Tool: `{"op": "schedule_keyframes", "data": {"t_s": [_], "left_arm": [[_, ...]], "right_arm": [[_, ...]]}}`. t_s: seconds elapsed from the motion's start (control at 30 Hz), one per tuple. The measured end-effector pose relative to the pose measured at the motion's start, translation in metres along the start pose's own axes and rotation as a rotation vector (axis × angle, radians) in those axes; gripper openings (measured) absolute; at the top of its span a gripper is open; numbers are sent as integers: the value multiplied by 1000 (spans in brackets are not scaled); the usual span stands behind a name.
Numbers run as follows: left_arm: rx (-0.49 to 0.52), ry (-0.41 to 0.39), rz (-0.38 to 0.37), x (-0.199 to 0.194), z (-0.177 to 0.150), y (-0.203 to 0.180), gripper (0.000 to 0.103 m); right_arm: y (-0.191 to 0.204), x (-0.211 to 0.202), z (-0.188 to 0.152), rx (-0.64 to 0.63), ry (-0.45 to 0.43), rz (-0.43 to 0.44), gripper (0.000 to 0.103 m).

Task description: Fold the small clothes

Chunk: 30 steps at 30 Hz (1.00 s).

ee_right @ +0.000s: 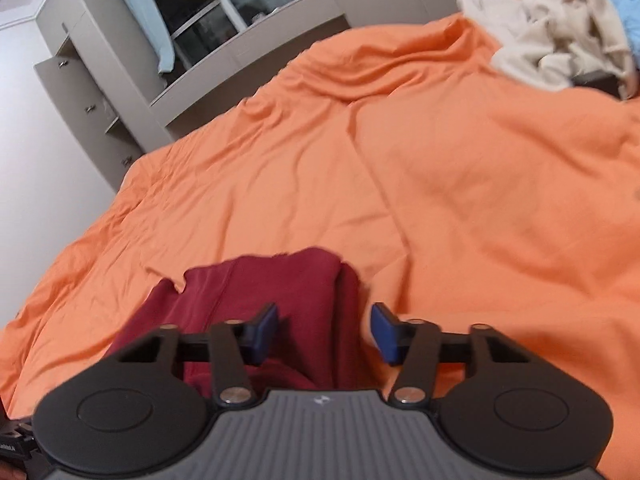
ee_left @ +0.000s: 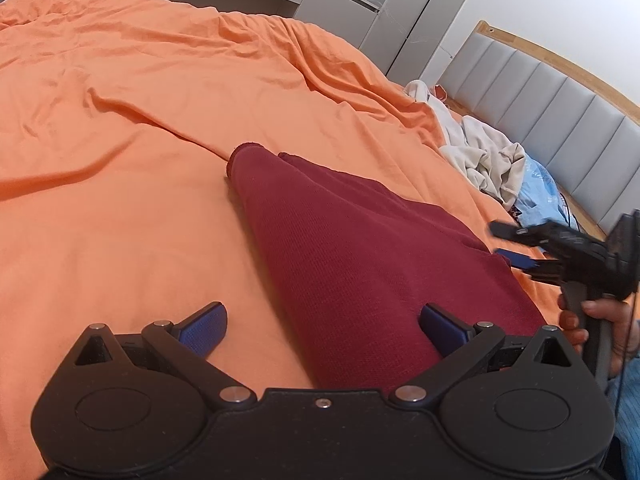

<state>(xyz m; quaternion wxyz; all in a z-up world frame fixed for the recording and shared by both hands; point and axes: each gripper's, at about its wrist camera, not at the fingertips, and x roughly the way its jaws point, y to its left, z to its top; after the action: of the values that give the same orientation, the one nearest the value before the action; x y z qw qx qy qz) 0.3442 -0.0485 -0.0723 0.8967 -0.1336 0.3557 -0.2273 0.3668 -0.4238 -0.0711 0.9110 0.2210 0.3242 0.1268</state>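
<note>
Nearest in the left wrist view, the left gripper [ee_left: 322,330], black with blue pads, spread wide and gripping nothing, hovering low over the near end of a dark red garment [ee_left: 360,256]. One blue pad [ee_left: 204,330] over bare orange bedsheet [ee_left: 120,200], the other pad over the red cloth (contact with the fabric not clear). The garment lying flat on the sheet as a long folded shape, narrowing toward a rounded far end near the middle of the bed. At the right edge of the same view, the right gripper [ee_left: 510,246] held in a hand [ee_left: 592,320], its fingers parted, just beside the garment's right edge. In the right wrist view, the right gripper [ee_right: 324,332] likewise parted and empty, one blue pad [ee_right: 264,332] above the red garment [ee_right: 280,280], the other above orange sheet just past the cloth's edge. The garment there showing layered folds and a slightly ragged far edge, somewhat blurred. Farther off, the rumpled orange bedsheet [ee_right: 440,180] covering the whole bed. Beyond that, a crumpled pile of cream clothes [ee_left: 484,156] with a light blue item [ee_left: 540,192] beside it, well apart from the red garment, near a grey padded headboard [ee_left: 560,112] with wooden trim. Farthest back, grey cabinets [ee_right: 100,92] along the wall
</note>
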Motion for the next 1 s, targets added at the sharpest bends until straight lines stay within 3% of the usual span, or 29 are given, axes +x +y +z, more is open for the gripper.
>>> {"op": "schedule_keyframes", "data": {"t_s": [0.13,0.27,0.47,0.57,0.7,0.93,1.0], "left_arm": [[4,-2,2,1,-1,0,103],[3,-1,1,1,-1,-1,103],[3,-2,2,1,-1,0,103],[4,-2,1,1,-1,0,103],[3,-2,1,1,-1,0,103],[3,-2,1,1,-1,0,103],[3,-2,1,1,-1,0,103]], "right_arm": [[28,3,-11,-173,-29,-83,30],[71,0,-31,-426,-50,-183,30],[102,5,-48,-603,-66,-242,30],[97,4,-45,-556,-57,-228,33],[78,6,-32,-454,-47,-231,60],[29,9,-13,-111,7,-67,65],[18,10,-12,-29,21,-18,57]]}}
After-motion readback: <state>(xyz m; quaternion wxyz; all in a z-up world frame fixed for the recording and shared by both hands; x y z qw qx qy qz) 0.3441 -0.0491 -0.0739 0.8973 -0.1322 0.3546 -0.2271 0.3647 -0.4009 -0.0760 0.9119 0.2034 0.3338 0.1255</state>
